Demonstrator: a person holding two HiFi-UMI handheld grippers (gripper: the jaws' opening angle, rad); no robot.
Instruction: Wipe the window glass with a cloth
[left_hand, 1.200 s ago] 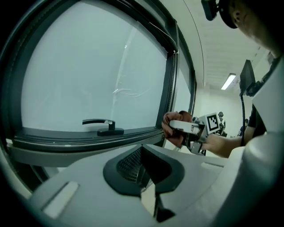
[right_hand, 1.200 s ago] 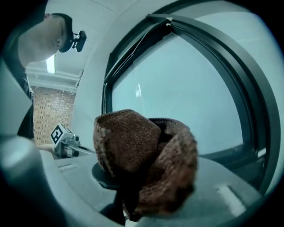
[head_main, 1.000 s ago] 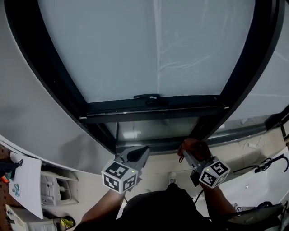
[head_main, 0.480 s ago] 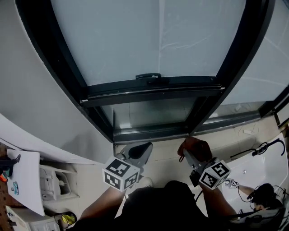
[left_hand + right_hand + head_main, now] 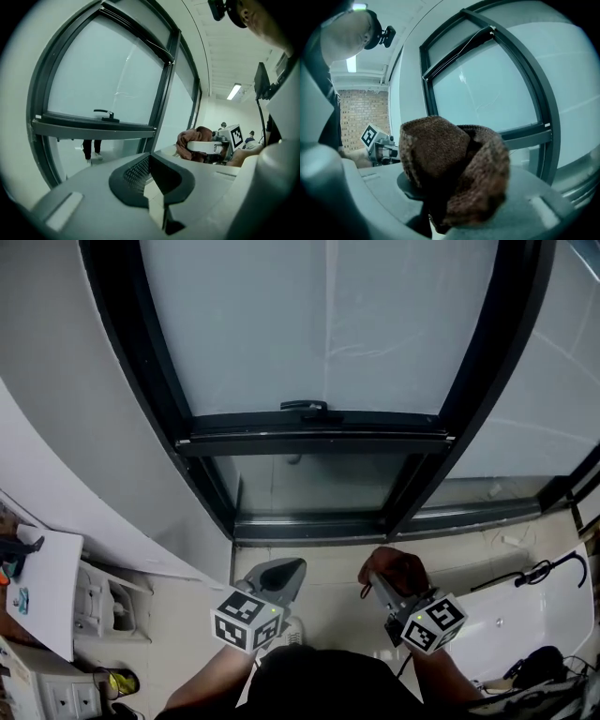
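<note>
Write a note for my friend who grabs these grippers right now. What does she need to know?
Left gripper: jaws together, nothing in them, held low in front of the window.
Right gripper: jaws shut on the brown cloth, which is bunched up between them. It is also held low.
Window glass: ahead and above, with faint streaks on it. The cloth is not touching it.
Done: the cloth is gripped.
Left: probably raise the right gripper to the glass and wipe the pane.
</note>
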